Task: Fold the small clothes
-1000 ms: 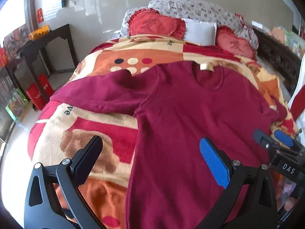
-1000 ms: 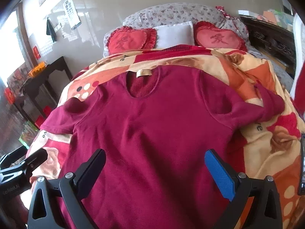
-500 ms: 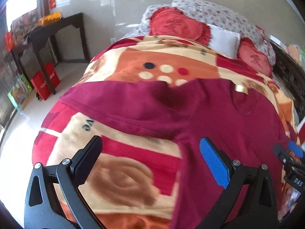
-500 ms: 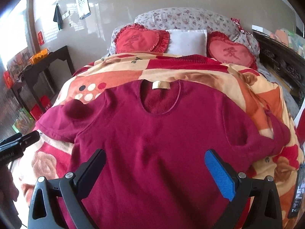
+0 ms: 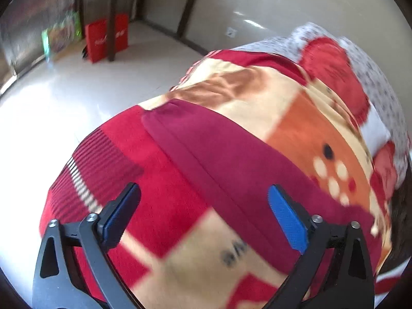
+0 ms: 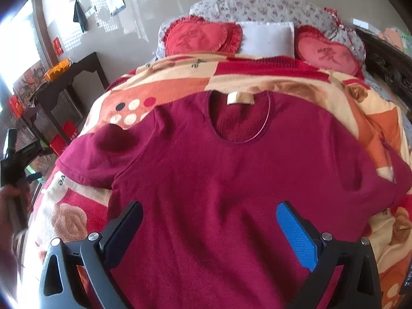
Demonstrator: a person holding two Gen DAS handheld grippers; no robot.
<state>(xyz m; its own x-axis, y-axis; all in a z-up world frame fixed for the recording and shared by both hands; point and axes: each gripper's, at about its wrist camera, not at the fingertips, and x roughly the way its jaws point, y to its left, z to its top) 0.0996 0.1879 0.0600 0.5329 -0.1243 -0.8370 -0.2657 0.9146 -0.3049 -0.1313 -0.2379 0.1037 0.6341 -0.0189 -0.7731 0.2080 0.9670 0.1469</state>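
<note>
Tools, left (image 5: 203, 206) and right (image 6: 209, 221), both spread wide above maroon top (image 6: 231, 180); neck label (image 6: 240, 98) blank.

Patterned blanket (image 6: 283, 77), heart cushions (image 6: 198, 37), perhaps a dark side table (image 6: 77, 69)

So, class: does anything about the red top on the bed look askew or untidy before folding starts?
Mostly flat, but the maroon top is uneven: its right sleeve is bunched at the blanket edge, while the other sleeve lies spread out.
</note>
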